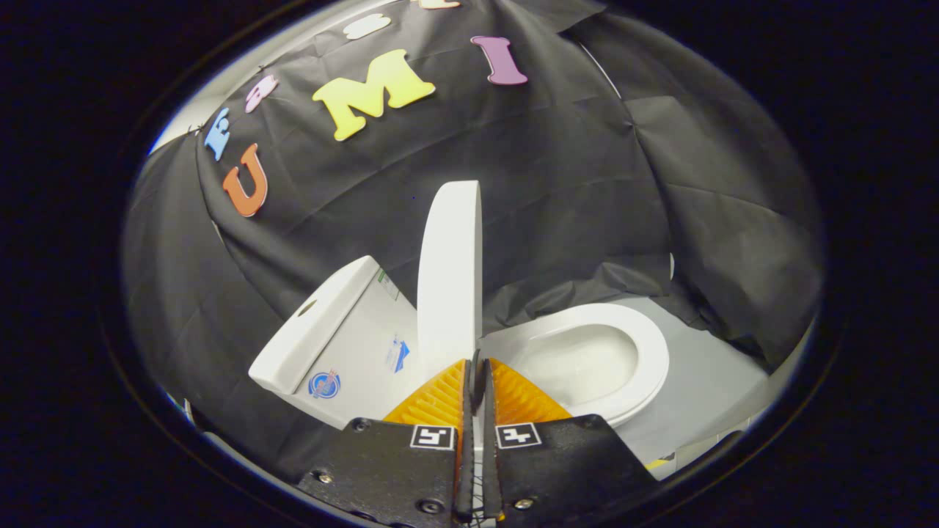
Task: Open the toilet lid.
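The white toilet lid stands raised, swung up off the seat and towards the tank. Its thin rim faces me. On the other side of the lid, the white seat and the open bowl lie uncovered. My gripper is shut, with the two fingers pressed close together and a narrow dark slit between them. The fingertips sit right at the lid's near edge. I cannot tell whether they touch the rim or pinch it.
The tank carries two small stickers on its side. A grey floor lies beyond the seat. Black cloth walls in the booth behind and around the toilet.
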{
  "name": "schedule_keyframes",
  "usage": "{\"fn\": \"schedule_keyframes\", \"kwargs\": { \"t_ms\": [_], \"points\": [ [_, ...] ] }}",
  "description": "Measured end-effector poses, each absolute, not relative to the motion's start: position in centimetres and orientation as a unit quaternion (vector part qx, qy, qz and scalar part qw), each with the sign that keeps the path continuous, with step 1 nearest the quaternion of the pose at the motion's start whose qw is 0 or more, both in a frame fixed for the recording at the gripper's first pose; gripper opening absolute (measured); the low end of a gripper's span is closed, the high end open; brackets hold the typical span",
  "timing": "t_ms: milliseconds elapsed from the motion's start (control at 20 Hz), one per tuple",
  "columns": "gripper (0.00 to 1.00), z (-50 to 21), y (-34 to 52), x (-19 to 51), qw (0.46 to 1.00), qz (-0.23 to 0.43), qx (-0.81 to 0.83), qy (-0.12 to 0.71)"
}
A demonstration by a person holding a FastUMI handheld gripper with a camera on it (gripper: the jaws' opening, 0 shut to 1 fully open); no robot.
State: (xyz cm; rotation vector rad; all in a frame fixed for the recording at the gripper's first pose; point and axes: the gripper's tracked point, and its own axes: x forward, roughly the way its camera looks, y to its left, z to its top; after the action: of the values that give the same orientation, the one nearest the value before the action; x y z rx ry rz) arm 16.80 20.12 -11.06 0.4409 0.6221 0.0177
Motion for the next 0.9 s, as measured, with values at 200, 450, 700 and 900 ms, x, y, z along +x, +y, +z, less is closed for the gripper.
{"fn": "schedule_keyframes", "kwargs": {
  "t_ms": [200, 450, 700, 900],
  "points": [
    [0.08, -10.7, 21.1, 16.9, 0.931, 0.014, 0.202, 0.303],
    [0.11, -10.3, 22.6, 17.3, 0.937, 0.024, 0.177, 0.301],
    [0.11, -9.9, 23.6, 17.4, 0.94, 0.028, 0.162, 0.3],
    [0.11, -9.6, 24.6, 17.6, 0.943, 0.034, 0.145, 0.298]
  ]
}}
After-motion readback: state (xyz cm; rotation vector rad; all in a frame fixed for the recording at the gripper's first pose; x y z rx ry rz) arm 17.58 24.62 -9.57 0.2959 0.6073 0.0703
